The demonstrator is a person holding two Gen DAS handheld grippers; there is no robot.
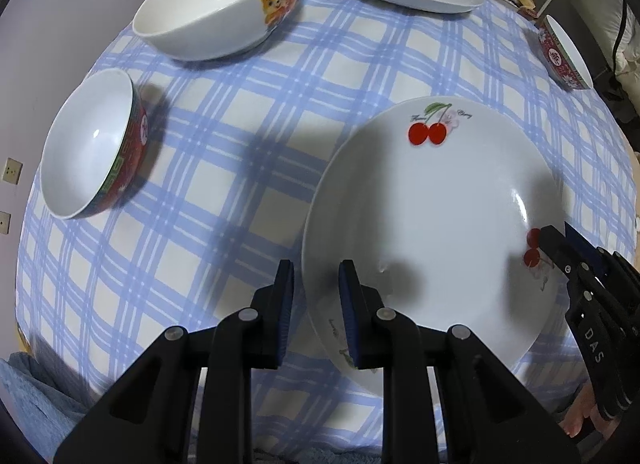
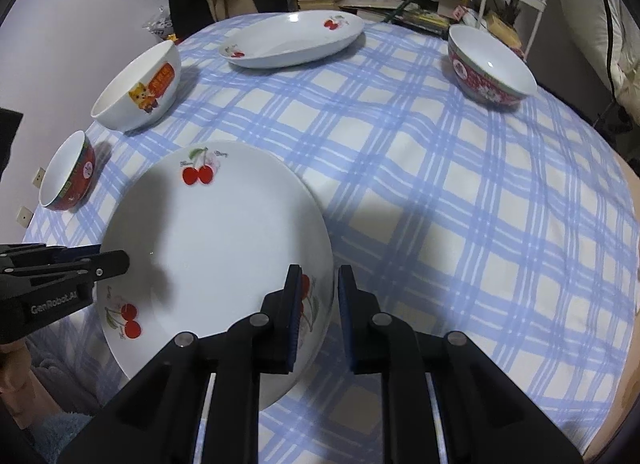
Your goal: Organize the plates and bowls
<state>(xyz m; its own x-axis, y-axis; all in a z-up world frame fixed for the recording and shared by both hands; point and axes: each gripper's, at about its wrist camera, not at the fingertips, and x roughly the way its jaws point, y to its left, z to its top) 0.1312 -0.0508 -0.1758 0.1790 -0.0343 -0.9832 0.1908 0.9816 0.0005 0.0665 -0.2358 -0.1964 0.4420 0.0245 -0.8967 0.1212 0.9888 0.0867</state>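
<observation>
White cherry plate (image 1: 432,200) straddled by left gripper (image 1: 316,276), right gripper (image 2: 318,284); contact unclear.

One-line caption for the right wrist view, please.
Both grippers, right gripper and left gripper, clamp opposite rims of a cherry plate over the checked tablecloth.

Indoor light from above, moderately bright with a cool cast. Small glare spots sit on the near plate (image 1: 432,232), the cat bowl (image 1: 218,4) and the far plate (image 2: 294,38). Soft gripper shadows cross the cloth (image 1: 224,168) and the near plate's well. Strong fisheye bending curves the checks; corners are vignetted black. Detail is sharp centrally, slightly smeared toward the edges.
</observation>
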